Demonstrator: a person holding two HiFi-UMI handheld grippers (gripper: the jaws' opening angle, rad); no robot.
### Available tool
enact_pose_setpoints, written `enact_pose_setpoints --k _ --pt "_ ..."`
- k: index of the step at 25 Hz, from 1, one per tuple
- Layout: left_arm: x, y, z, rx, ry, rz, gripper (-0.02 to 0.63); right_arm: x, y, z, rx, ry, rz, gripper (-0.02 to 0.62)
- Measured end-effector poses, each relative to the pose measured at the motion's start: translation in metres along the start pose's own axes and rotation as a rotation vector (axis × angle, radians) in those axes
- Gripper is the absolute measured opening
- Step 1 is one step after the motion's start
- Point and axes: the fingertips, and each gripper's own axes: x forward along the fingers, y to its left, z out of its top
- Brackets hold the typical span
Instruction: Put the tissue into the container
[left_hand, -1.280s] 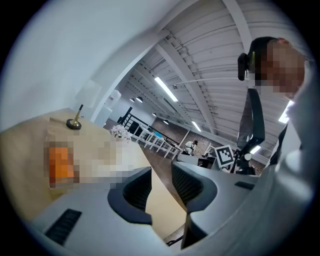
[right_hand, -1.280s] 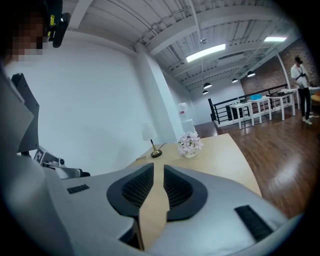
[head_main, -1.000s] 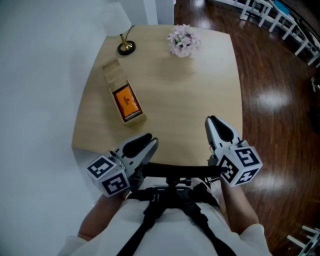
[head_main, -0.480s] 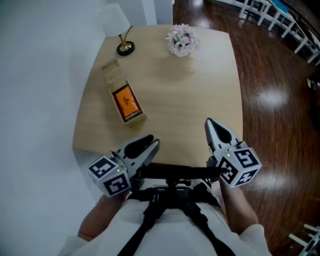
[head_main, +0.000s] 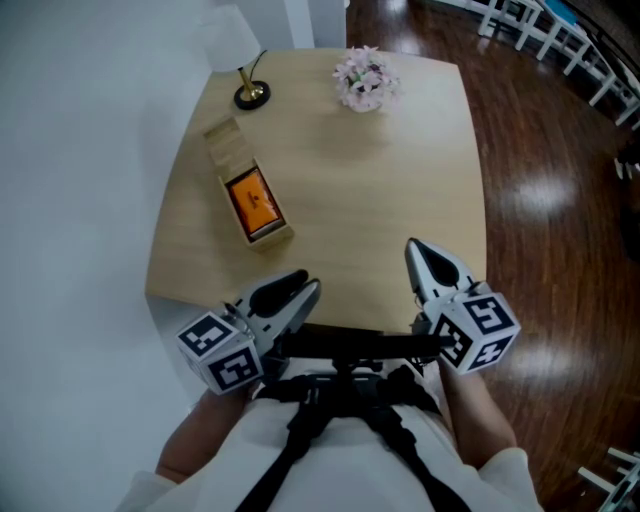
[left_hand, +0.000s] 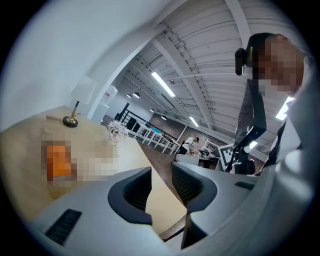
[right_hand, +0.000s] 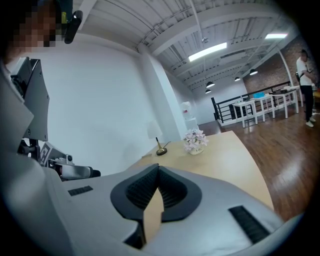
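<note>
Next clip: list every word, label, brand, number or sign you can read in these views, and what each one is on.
No text can be read in any view.
Orange pack in the wooden box: any print is too small to read in the head view, and it is mosaic-covered in the left gripper view.
Marker cubes: black-and-white square patterns only, no letters or digits.
</note>
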Motion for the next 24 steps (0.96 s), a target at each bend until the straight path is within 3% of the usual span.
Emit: enact_pose_setpoints --k 24 --pt "0.0049 -0.0034 -0.0035 0.009 0.028 -0.014 0.127 0.0028 -0.0018 -0.0035 -0.011 0.024 0.004 0.0"
